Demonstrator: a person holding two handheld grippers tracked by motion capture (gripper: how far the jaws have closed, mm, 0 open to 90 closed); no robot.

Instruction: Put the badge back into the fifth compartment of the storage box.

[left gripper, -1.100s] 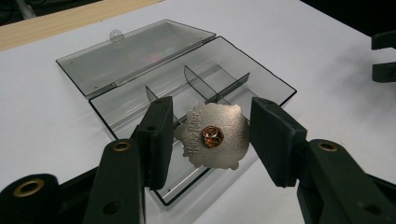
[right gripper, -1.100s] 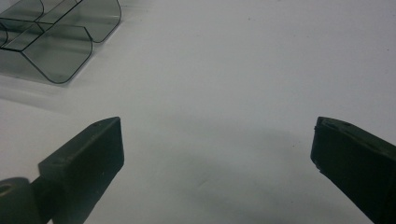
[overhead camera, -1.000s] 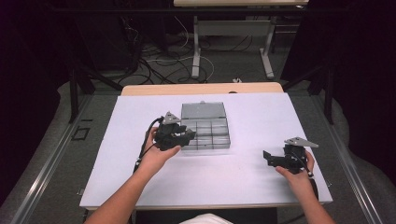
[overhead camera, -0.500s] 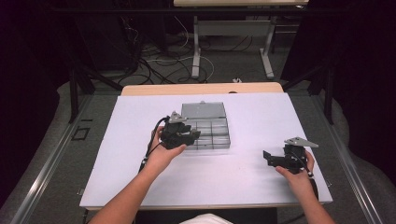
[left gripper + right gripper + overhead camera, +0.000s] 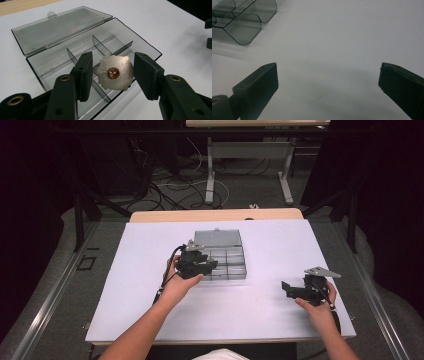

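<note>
The compartment box sits mid-table, lid laid open behind it — a pin badge hangs over its front compartments, right tongs well apart to the right.

Hidden and cut-off parts around the compartment box

In the left gripper view, the silver metal pin badge shows its back, so its face stays hidden; its stamped lettering is partly covered by the left gripper pad, which also hides several dividers of the clear smoky plastic compartment box. In the right gripper view that box is cut off by the top-left corner. In the high view the badge is too small to make out under the left gripper.
</note>
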